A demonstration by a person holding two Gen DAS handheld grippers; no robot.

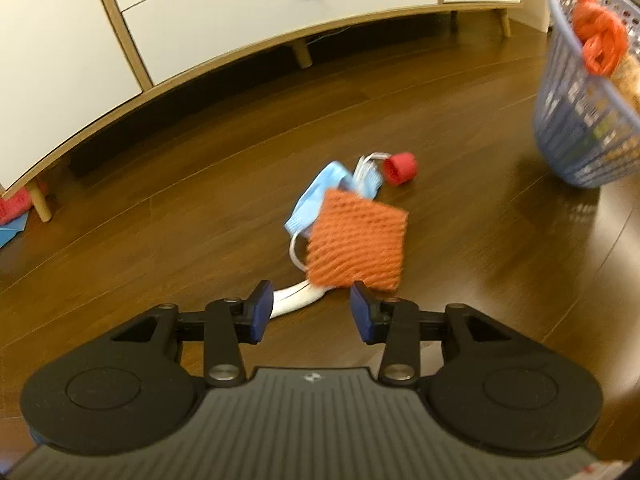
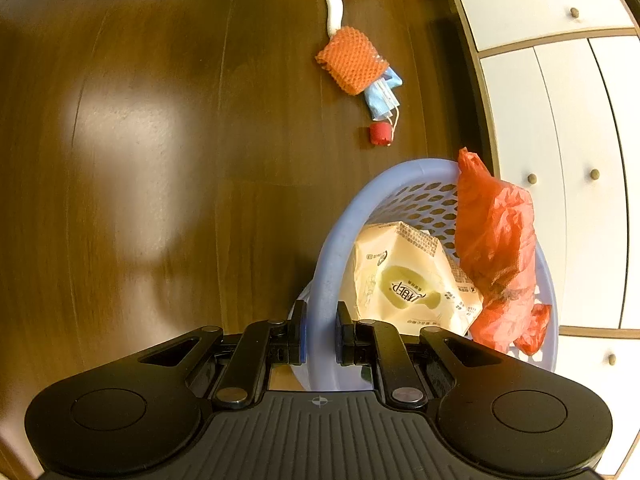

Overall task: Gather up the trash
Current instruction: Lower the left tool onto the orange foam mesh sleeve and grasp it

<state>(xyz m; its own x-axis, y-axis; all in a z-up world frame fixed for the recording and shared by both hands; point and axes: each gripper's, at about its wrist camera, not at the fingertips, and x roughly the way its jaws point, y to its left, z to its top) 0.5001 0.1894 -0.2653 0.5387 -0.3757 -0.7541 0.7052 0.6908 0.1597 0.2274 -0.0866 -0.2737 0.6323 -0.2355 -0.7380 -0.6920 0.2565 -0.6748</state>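
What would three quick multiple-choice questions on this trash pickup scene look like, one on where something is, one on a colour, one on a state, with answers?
1. Where is the orange foam net?
A. in the basket
B. on the floor, partly over the blue face mask
C. on the cabinet

2. What colour is the small cap lying on the floor?
A. red
B. green
C. white

3. How do the right tongs stand?
A. wide open over bare floor
B. closed on the basket rim
C. holding the face mask

Answers:
1 B, the net lies on the wood floor with the mask sticking out from beneath it.
2 A, the cap by the mask's ear loop is red in both views.
3 B, the lilac rim sits between the two pads in the right wrist view.
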